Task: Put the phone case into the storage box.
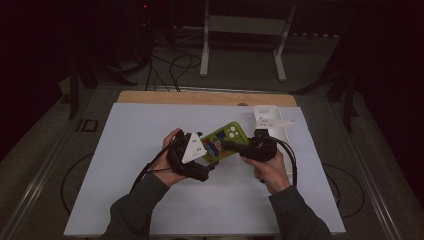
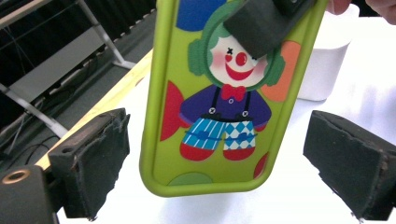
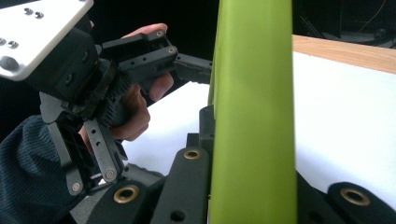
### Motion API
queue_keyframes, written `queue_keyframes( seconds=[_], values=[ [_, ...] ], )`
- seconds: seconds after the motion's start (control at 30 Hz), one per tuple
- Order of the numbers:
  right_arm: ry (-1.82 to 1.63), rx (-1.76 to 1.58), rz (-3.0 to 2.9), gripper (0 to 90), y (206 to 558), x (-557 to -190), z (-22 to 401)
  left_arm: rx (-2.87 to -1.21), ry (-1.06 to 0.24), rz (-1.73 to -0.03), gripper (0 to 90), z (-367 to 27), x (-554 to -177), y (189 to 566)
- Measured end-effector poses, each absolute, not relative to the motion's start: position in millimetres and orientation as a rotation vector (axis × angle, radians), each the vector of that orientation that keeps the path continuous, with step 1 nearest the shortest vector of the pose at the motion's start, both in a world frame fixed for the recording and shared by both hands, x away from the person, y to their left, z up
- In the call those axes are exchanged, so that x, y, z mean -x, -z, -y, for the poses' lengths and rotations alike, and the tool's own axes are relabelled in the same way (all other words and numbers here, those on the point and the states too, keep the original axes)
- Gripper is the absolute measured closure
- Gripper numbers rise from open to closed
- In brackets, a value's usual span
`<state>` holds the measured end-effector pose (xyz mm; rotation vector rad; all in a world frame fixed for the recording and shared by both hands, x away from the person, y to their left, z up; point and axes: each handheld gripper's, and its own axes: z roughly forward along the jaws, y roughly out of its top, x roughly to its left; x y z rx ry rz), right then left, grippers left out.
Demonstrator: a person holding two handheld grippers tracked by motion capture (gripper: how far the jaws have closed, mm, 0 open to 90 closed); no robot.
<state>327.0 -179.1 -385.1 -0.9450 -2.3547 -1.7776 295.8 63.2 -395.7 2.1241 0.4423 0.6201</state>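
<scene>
A lime-green phone case [image 1: 229, 136] printed with a clown is held up over the white table cover [image 1: 135, 165]. My right gripper [image 1: 234, 145] is shut on its camera end; in the right gripper view the case [image 3: 254, 107] stands edge-on between the jaws of that gripper [image 3: 252, 191]. My left gripper [image 1: 211, 151] is open at the case's other end. The left gripper view has the clown print [image 2: 219, 107] between the spread pads [image 2: 91, 163] of the left gripper [image 2: 219, 161], with gaps on both sides. The right gripper's pad [image 2: 266, 23] clamps the case's top.
A white box [image 1: 263, 113] sits on the cover just behind the right hand, also as the white box [image 2: 327, 60] beyond the case. The table's wooden back edge [image 1: 200, 97] runs past the cover. A white frame stand [image 1: 245, 25] and cables lie on the floor behind.
</scene>
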Motion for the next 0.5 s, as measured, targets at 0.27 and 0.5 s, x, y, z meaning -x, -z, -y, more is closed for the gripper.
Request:
queue_keyframes(
  seconds=[0.27, 0.5],
  values=[
    [1.769, 0.934, 2.395, 88.8, 384.3, -325.6, 180.7, -2.124, -0.583, -0.467, 3.8, -65.4, -298.0, 395.0],
    [1.747, 0.918, 2.440, 88.7, 383.7, -323.4, 182.1, -2.134, -0.537, -0.485, 3.2, -67.2, -300.3, 395.3]
  ],
)
